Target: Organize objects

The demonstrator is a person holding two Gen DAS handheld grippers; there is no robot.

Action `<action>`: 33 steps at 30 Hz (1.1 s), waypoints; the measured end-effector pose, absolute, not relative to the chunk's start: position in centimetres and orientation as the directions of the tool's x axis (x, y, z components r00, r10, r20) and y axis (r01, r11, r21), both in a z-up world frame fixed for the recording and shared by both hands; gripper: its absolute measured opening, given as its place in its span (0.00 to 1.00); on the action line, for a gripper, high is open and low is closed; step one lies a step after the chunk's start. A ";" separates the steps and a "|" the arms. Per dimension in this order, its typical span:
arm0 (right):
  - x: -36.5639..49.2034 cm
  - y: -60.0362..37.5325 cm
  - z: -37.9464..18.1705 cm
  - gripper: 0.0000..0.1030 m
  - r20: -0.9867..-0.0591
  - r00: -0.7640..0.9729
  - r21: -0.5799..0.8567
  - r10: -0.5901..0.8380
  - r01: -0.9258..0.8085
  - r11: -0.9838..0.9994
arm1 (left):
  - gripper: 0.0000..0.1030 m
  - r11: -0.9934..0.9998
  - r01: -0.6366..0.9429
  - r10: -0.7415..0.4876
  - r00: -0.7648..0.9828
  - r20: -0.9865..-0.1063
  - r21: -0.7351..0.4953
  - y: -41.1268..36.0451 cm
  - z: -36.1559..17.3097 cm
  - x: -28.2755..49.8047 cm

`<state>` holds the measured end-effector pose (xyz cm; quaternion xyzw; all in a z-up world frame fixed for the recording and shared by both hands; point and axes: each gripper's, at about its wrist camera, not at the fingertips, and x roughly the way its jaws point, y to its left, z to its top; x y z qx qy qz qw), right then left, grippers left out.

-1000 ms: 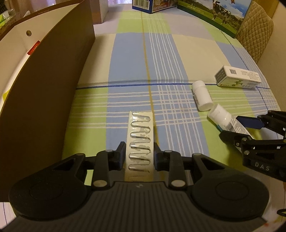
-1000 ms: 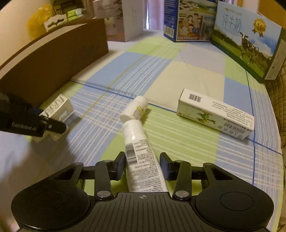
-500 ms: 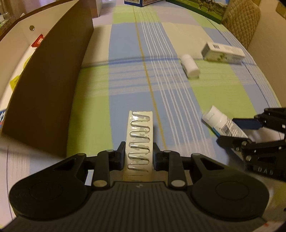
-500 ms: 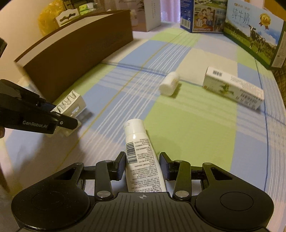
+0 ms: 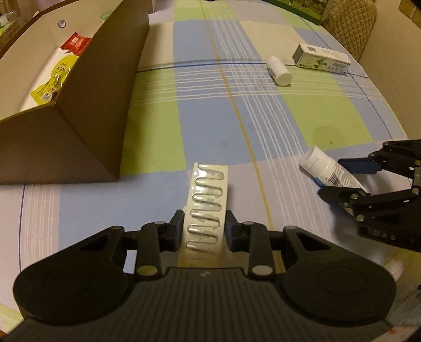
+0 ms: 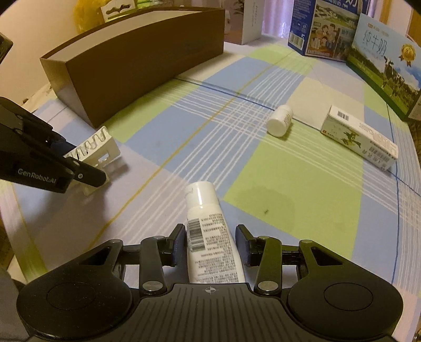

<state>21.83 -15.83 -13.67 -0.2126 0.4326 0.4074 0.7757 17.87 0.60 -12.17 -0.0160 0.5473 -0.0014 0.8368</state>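
Note:
My left gripper [image 5: 204, 225] is shut on a silver blister pack [image 5: 206, 207] and holds it above the checked cloth; the pack also shows in the right wrist view [image 6: 92, 146]. My right gripper [image 6: 210, 243] is shut on a white tube [image 6: 210, 236] with a barcode, cap pointing forward; the tube also shows at the right of the left wrist view [image 5: 329, 172]. A brown cardboard box [image 5: 79, 105] stands at the left, holding yellow and red packets [image 5: 56, 79]. A white pill bottle [image 5: 279, 71] and a white carton [image 5: 321, 58] lie far right.
The brown box also shows at the back left of the right wrist view [image 6: 136, 65]. Milk cartons [image 6: 381, 60] and other boxes [image 6: 254, 21] stand along the far edge. A quilted chair back [image 5: 350, 29] is at the far right. The table's near edge is close below both grippers.
Both grippers have risen and pulled back with their objects still held. The tube has come up off the cloth and away from the pill bottle. The box's inside has come into view.

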 end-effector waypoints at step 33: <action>21.6 -15.5 -12.9 0.32 -0.846 0.284 0.084 0.452 -0.765 0.638 | 0.23 1.000 -0.004 0.000 0.450 -0.893 -0.003 0.9 -10.8 17.3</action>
